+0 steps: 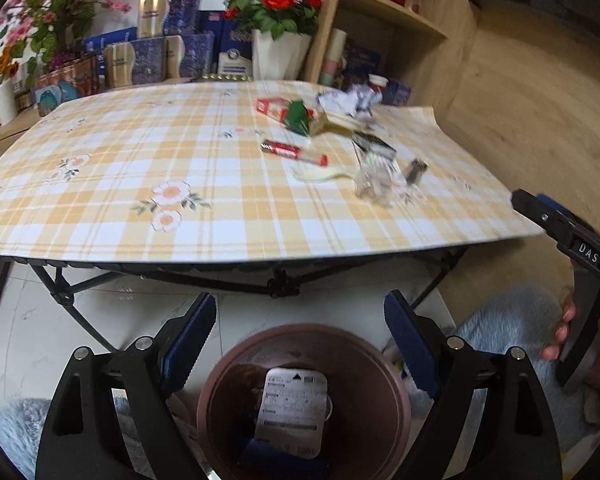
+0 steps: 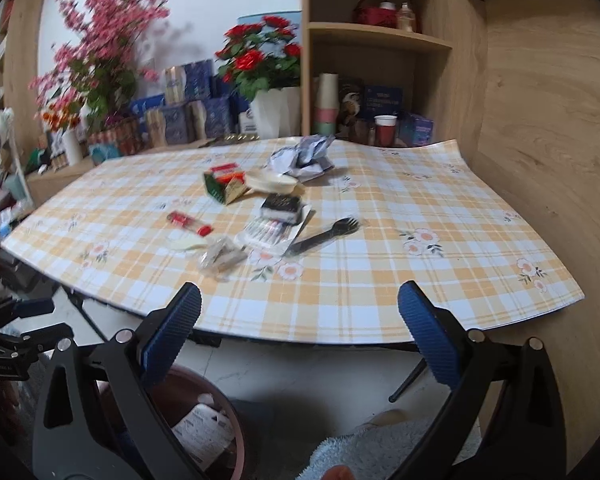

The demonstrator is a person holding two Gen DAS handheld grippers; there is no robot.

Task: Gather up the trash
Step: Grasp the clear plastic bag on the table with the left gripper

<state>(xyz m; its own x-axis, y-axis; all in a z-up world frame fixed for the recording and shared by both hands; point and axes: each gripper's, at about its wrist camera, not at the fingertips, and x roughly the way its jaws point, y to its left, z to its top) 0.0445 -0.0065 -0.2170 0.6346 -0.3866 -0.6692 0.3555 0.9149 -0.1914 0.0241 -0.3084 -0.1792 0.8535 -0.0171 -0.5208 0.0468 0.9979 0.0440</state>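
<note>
The left gripper (image 1: pixel 300 344) hangs with its blue pads wide apart and nothing between them, directly above the brown bin (image 1: pixel 304 404) on the floor in front of the table (image 1: pixel 100 216); a white printed wrapper (image 1: pixel 294 412) already lies inside the bin, its small print too fine to read. The right gripper (image 2: pixel 300 336) also stands spread and empty, just short of the table's near edge. The remaining trash lies ahead of and above both tools on the checked cloth, clustered toward the far right half as the left wrist sees it: a red stick wrapper (image 1: pixel 294 153), a crumpled clear wrapper (image 1: pixel 374 182), a green and red carton (image 1: pixel 296 114) and a crumpled white bag (image 1: pixel 348 100). From the right wrist view the clear wrapper (image 2: pixel 220 258) sits nearest the edge, slightly left of centre, and a black fork (image 2: pixel 324 236) lies beside it, its long axis running diagonally with the tines pointing up and right. I judge the right hand the nearer one for the next pick, since the pile sits almost straight ahead of it, while the left must swing up and rightward from the bin. The only legible writing is "DAS" on the right tool's black body (image 1: pixel 588 256); the box labels behind the table are too blurred
</note>
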